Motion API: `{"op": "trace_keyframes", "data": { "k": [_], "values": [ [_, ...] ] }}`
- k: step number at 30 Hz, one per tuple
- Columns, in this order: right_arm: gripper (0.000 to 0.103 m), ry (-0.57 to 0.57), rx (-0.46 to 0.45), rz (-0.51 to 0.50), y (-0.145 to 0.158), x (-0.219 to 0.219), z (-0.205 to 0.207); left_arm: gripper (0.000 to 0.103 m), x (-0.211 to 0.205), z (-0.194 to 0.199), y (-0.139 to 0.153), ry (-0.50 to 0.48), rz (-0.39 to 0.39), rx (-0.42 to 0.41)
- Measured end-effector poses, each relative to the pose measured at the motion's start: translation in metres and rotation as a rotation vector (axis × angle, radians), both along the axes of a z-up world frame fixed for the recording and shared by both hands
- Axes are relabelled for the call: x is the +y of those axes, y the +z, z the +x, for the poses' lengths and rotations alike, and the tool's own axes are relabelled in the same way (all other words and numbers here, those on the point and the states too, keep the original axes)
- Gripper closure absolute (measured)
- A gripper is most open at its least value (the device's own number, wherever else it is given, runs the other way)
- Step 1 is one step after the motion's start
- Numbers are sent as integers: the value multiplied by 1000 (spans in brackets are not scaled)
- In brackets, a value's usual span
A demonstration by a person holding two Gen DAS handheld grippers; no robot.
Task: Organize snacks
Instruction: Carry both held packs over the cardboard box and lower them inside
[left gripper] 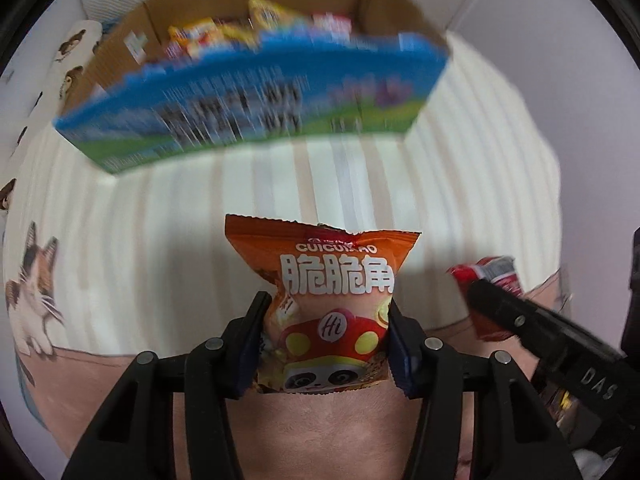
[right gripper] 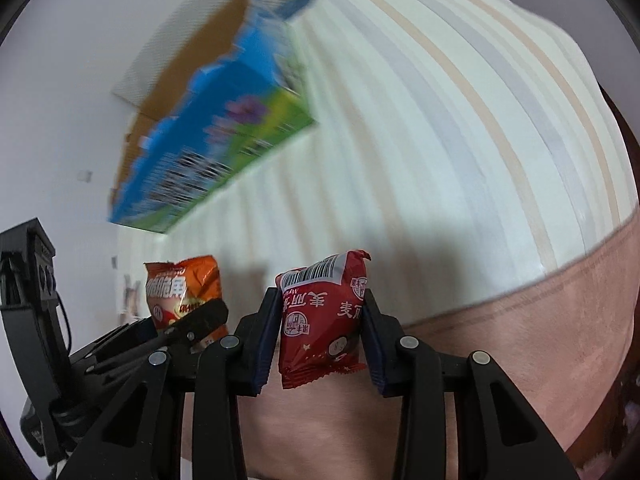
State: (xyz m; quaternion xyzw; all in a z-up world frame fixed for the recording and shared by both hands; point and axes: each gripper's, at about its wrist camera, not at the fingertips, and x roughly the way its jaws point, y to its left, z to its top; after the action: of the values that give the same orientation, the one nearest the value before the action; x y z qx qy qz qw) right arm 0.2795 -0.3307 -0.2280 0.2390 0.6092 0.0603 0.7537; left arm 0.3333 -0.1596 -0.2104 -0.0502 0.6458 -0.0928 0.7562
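Observation:
My left gripper (left gripper: 326, 312) is shut on an orange snack packet (left gripper: 332, 276) with white characters and a panda, held above the striped bedding. My right gripper (right gripper: 320, 308) is shut on a red snack packet (right gripper: 320, 320) with a barcode near its top. In the left wrist view the red packet (left gripper: 486, 280) and the right gripper's black finger show at the right. In the right wrist view the orange packet (right gripper: 186, 292) and the left gripper sit at the lower left. An open blue and green cardboard box (left gripper: 256, 104) holding several snack packets lies ahead; the same box (right gripper: 208, 140) is blurred in the right wrist view.
Cream striped bedding (left gripper: 280, 184) spreads between the grippers and the box, with a pink band (right gripper: 520, 320) at its near edge. A cat-print cloth (left gripper: 36, 292) lies at the left. White walls stand behind the box.

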Motion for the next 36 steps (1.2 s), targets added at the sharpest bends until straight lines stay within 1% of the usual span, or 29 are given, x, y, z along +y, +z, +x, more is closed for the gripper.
{"op": "trace_keyframes", "data": {
  "k": [5,8,11,15,16,18,22,24,26,30,32,36],
  "values": [
    [62,73,-83,37,44,27,30,53,27,26,50,37,-37,-80],
    [62,115,-125,49,65,43,52,53,47,52,75,50,-41,-118],
    [62,154,-172,41,87,63,88,53,69,86,91,55,-16,-145],
    [62,176,-215,-8,102,82,133,53,100,124,92,84,29,-164],
    [62,176,-216,-19,102,85,148,53,108,139,88,94,46,-156],
    [62,169,-208,-40,99,91,172,53,120,156,80,113,60,-135],
    [62,173,-176,-97,86,99,223,53,142,199,46,135,93,-52],
    [62,168,-159,-123,78,98,242,53,148,212,33,138,110,-23],
    [62,170,-139,-156,68,100,260,53,154,227,12,134,139,18],
    [62,165,-85,-192,40,102,290,53,161,243,-18,127,164,75],
    [62,163,-72,-210,30,102,298,52,166,251,-34,131,160,102],
    [61,143,-37,-224,8,99,313,52,170,256,-54,141,158,160]
  ]
}}
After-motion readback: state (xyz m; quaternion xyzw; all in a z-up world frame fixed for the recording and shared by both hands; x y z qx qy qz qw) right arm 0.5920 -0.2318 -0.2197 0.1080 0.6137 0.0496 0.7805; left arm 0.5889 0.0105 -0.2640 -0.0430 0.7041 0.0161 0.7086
